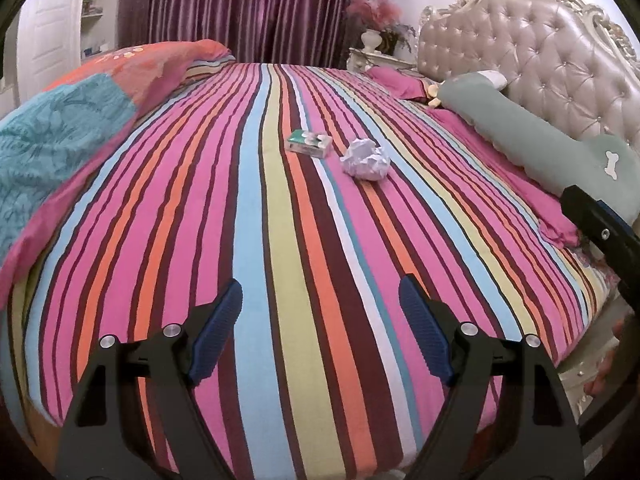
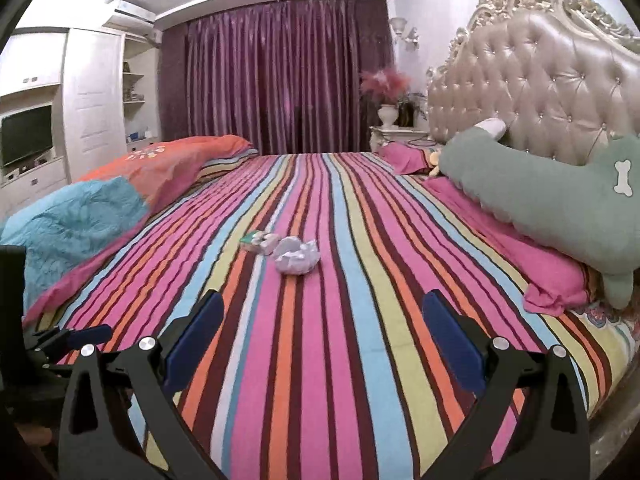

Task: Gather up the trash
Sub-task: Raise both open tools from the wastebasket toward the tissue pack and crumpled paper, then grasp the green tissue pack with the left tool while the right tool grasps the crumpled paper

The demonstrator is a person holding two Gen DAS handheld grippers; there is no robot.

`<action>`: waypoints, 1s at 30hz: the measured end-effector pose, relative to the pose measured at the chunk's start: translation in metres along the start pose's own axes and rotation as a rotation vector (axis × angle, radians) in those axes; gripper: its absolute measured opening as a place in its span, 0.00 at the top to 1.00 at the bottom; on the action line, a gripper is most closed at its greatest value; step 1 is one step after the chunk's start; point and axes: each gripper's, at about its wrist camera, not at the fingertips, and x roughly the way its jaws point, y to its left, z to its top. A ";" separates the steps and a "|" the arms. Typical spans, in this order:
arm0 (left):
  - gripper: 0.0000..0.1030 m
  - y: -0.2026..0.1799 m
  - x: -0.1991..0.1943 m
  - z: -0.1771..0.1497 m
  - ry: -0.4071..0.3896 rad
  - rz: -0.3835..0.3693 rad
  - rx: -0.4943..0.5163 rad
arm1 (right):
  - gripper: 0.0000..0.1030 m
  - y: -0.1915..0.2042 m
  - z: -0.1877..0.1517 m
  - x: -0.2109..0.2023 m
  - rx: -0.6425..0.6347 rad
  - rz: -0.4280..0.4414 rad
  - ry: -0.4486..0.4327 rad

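My left gripper [image 1: 320, 312] and right gripper [image 2: 322, 330] hang over the near edge of the striped bed [image 1: 248, 240], fingers apart and empty. Mid-bed lie a crumpled paper ball [image 1: 366, 159] and, just beside it, a small green-and-white box [image 1: 309, 142]; beyond, purple curtains [image 2: 280, 72].

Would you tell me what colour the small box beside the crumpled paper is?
The small box is green and white, clearest in the left wrist view.
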 end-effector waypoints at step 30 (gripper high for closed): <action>0.24 0.050 0.171 0.128 0.121 -0.080 -0.076 | 0.07 -0.003 0.022 0.185 0.044 0.204 0.298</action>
